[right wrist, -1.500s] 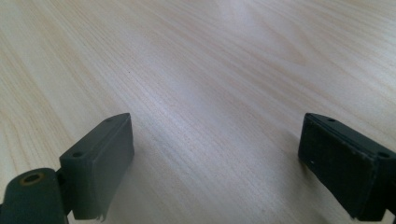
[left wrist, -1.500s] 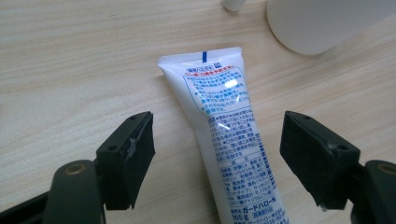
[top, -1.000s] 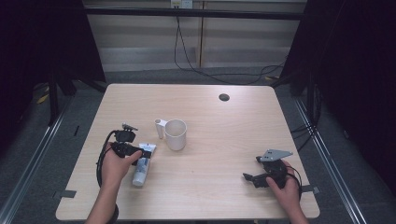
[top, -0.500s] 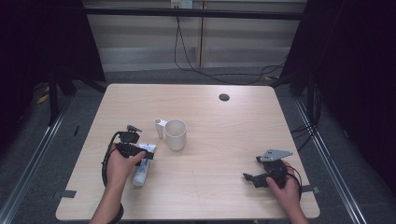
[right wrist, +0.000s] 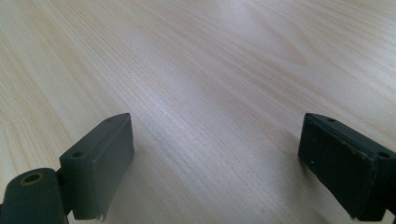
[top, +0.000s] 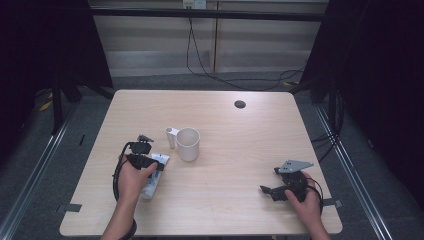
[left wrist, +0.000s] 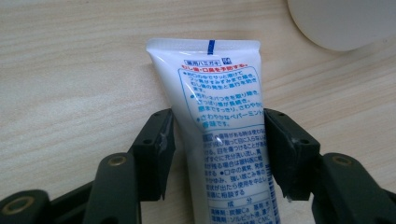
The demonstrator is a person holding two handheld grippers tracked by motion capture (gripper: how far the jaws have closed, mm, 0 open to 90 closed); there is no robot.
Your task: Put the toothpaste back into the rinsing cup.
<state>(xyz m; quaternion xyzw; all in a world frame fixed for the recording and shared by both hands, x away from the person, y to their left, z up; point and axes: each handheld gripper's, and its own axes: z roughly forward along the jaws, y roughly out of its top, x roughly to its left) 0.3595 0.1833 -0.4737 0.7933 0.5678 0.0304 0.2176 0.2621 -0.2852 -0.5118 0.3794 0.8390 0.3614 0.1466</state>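
- On the worktop, near the left front edge, a white toothpaste tube lies flat, crimped end pointing toward the mug.
- Tube look: glossy white plastic, flat sealed crimp with a short blue mark at the top, red and blue Japanese print in blocks down its face.
- Left tool: jaws sit either side of the tube mid-body, both pads touching its edges; they have just been closing in, tube between them, clamped on it.
- Right tool: jaws wide apart, bare wood grain between them, nothing held; rests near the right front corner of the worktop in the high view, well apart from the tube.
- Left gripper view gives the label print, crimp and pad contact; the high view has the tube as a small pale strip partly under the left hand.
- High view gives layout: white mug just beyond the tube, a small white upright piece touching or just beside the mug, a dark round grommet toward the far edge.
- Left gripper view catches the mug as a white curve at top right.
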